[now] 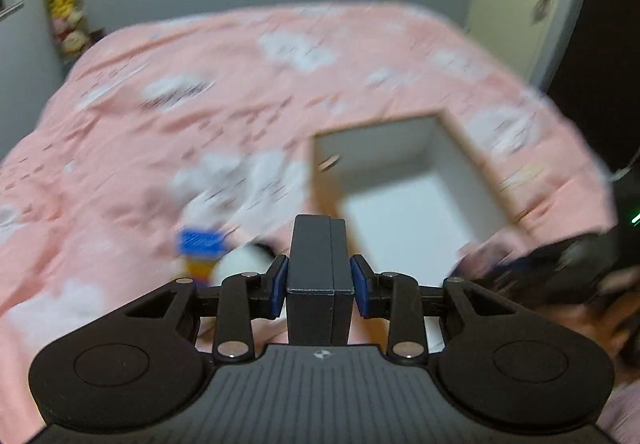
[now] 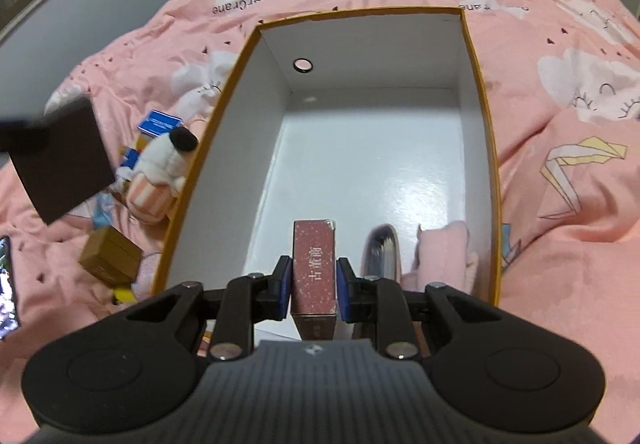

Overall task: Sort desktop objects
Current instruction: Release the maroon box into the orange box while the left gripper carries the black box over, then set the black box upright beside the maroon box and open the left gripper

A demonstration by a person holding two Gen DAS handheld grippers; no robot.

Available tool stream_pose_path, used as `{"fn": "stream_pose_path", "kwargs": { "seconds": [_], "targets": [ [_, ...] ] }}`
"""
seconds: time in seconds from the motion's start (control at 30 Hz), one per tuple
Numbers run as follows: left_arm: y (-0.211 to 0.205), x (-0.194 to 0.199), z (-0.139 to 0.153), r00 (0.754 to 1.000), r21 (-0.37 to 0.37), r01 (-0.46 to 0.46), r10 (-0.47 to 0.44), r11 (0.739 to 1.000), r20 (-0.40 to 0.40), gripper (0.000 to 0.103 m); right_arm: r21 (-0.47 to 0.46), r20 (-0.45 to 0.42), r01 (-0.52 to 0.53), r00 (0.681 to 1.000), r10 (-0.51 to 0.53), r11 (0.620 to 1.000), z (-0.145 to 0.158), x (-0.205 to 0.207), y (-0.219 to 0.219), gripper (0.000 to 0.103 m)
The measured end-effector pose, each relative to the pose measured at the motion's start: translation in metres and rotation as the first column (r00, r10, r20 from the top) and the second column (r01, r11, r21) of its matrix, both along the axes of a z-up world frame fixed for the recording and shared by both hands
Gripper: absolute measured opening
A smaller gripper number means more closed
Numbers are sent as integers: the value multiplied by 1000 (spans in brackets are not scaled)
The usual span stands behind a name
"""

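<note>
Left tool (image 1: 319, 286) pinching a dark box (image 1: 319, 276) end-on, blue pads (image 1: 279, 286) tight on both sides; it points downward over the pink bedspread (image 1: 200, 84), centre bottom of the left wrist view, whole frame motion-blurred. The open cardboard box (image 1: 472, 148) with white interior sits right of centre there, tilted in frame. A blue-topped box (image 1: 200, 240) and a white plush (image 1: 244, 264) lie just left of the tool, blurred. Right tool (image 2: 313, 286) pinching a reddish-brown box (image 2: 313, 268) with printed characters, upright between the pads, pointing down into the near end of the cardboard box, lower centre of the right wrist view. Inside the box, lower right: a pink fabric item (image 2: 444, 252) against the right wall and a curved grey object (image 2: 380, 252) beside it, too blurred to identify. A round hole (image 2: 303, 65) shows in the far wall. The left tool's dark box appears at the left edge of the right wrist view, raised off the bedspread and tilted. Below it, on the bed beside the cardboard box's left wall: the plush, blue boxes, a brown carton (image 2: 110, 256). Phone screen (image 2: 8, 288) at far left edge.
</note>
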State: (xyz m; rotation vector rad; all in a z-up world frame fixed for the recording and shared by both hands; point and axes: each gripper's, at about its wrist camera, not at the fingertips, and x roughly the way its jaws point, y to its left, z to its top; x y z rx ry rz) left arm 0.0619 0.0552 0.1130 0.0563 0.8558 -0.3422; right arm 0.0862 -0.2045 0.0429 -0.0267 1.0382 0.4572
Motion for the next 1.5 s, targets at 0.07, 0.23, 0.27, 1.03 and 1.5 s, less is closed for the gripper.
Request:
{"fn": "stream_pose_path", "kwargs": {
  "seconds": [0.07, 0.23, 0.27, 1.03, 1.5],
  "targets": [
    [-17, 4, -5, 999, -68, 30, -29, 997, 16, 38, -21, 6, 13, 1000, -12, 1000, -2, 0, 0, 24],
    [-55, 21, -42, 993, -146, 45, -60, 988, -104, 38, -37, 24, 62, 998, -61, 997, -8, 0, -5, 24],
    [-59, 22, -49, 989, -158, 35, -56, 987, -133, 38, -42, 32, 68, 997, -66, 997, -9, -1, -6, 24],
    [-108, 14, -135, 980, -118, -53, 29, 992, -195, 38, 235, -145, 134, 984, -101, 963, -11, 7, -48, 28],
    [-100, 39, -150, 882, -191, 31, -117, 981, -456, 48, 310, -25, 178, 984, -179, 934, 16, 9, -83, 40]
  ]
}}
